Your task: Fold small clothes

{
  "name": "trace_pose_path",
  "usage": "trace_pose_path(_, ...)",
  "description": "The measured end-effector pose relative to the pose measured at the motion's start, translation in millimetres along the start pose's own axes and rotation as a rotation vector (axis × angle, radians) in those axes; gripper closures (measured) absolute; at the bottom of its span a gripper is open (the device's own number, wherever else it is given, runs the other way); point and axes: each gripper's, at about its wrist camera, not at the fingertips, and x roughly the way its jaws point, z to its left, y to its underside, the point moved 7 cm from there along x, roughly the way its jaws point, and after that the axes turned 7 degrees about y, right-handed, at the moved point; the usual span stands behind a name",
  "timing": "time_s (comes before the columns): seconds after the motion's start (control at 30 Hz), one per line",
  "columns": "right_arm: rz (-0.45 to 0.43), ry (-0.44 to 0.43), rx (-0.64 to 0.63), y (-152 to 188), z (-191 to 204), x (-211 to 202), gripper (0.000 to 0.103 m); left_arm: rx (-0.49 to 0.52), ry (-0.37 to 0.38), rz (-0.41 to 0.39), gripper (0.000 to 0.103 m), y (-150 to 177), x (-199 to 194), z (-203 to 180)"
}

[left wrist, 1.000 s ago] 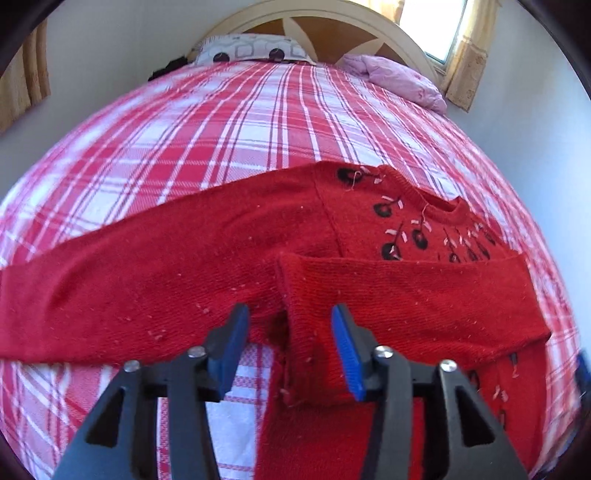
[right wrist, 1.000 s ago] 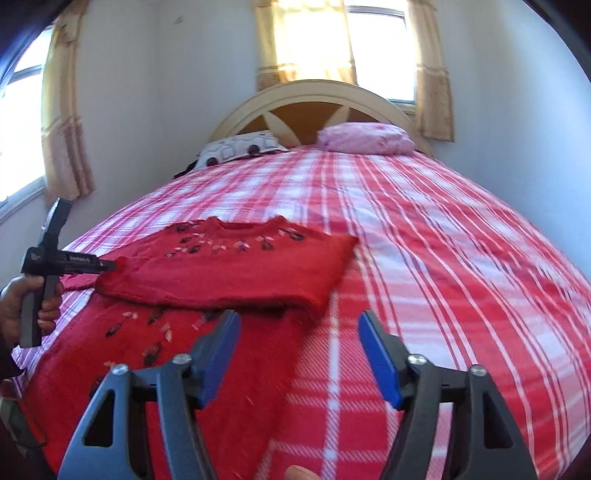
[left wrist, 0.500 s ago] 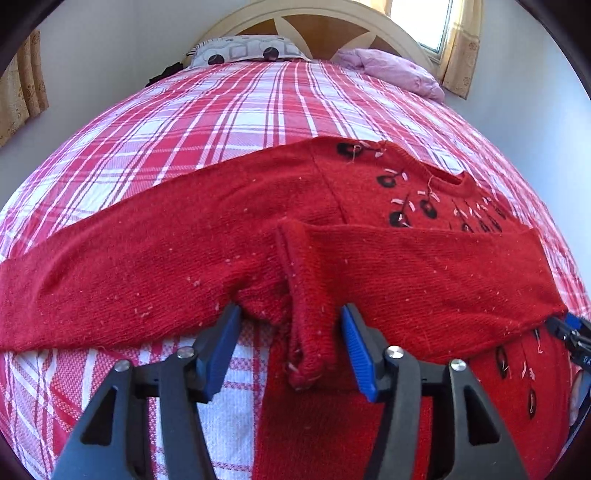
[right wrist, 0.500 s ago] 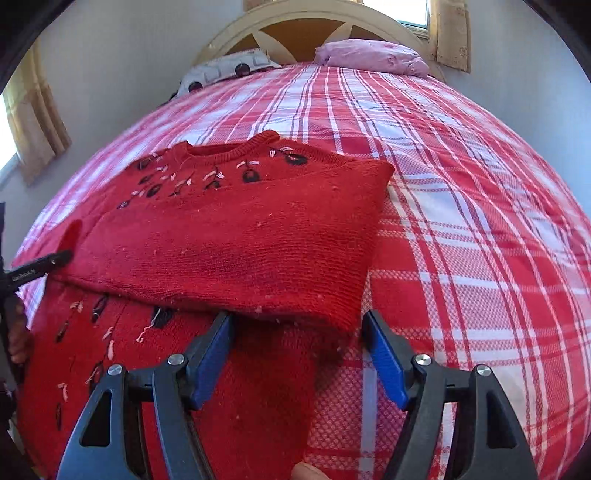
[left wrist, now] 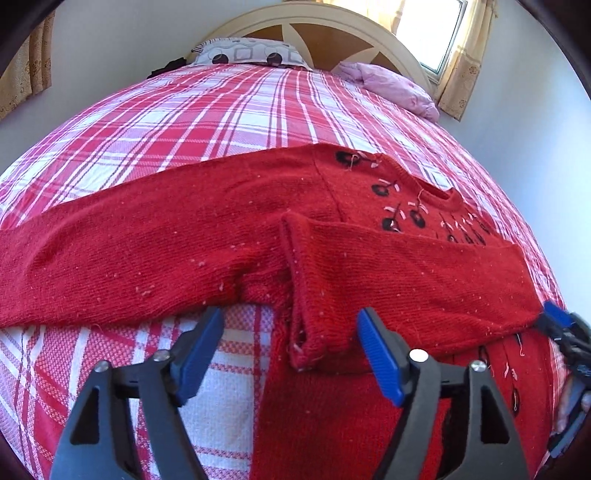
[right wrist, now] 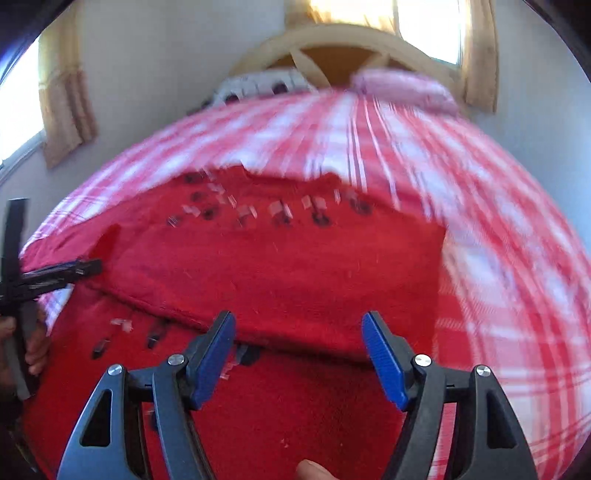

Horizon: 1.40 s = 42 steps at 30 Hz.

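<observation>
On my far left the sweater's long sleeve lies stretched flat across the plaid bedspread, running out past the edge of my left view. Moving right, my left gripper hangs just over the near edge of the red sweater; its jaws have just been opening and now stand wide, the blue pads clear of the cloth on both sides. Between them sits the cuff of the other sleeve, which is folded across the sweater's chest and lies loose, gripped by nothing. Above that folded sleeve the black and pink embroidery shows near the neckline. Further right, at the fold where the sleeve turns back, my right gripper shows at the edge of the left view. From its own camera, which is blurred, my right gripper also has its jaws wide apart, holding nothing, poised over the lower edge of the folded sleeve with the sweater body beneath. At the far left of that view my hand holds the handle of the left gripper. Beyond everything, at the head of the bed, a patterned pillow and a pink pillow rest against the headboard.
</observation>
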Motion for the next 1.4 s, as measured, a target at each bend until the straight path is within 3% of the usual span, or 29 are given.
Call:
trace_pose_path(0.17, 0.036, 0.016, 0.013, 3.9, -1.9, 2.3, 0.031, -0.007, -0.015, 0.004, 0.020, 3.2, -1.2, 2.9)
trace_pose_path(0.33, -0.053, 0.003, -0.027, -12.0, 29.2, -21.0, 0.031, -0.007, -0.009, -0.002, 0.018, 4.5, -3.0, 3.4)
trace_pose_path(0.47, -0.022, -0.012, -0.010, -6.7, 47.7, -1.3, 0.031, -0.014, -0.007, -0.005, 0.017, 5.1, -3.9, 4.2)
trace_pose_path(0.57, -0.002, 0.037, -0.022, 5.8, 53.2, 15.4, 0.031, -0.004, -0.019, 0.000, 0.015, 5.4, -2.6, 2.8)
trace_pose_path(0.9, -0.012, 0.095, -0.078, 12.3, 58.0, 15.6, 0.029, 0.047, -0.076, 0.030, 0.010, 7.7, 1.7, -2.1)
trace_pose_path(1.07, -0.027, 0.062, -0.046, 11.8, 53.4, 14.8, 0.029, -0.002, -0.099, 0.020, 0.006, 13.5, -15.4, 18.1)
trace_pose_path(1.2, -0.026, 0.086, -0.073, 12.6, 54.3, 15.1, 0.026, -0.040, -0.111, 0.008, 0.004, 17.7, -26.5, 41.6)
trace_pose_path(1.4, -0.029, 0.082, -0.069, 13.4, 55.3, 14.1, 0.026, -0.008, -0.164, 0.029, 0.004, 19.3, -30.4, 47.3)
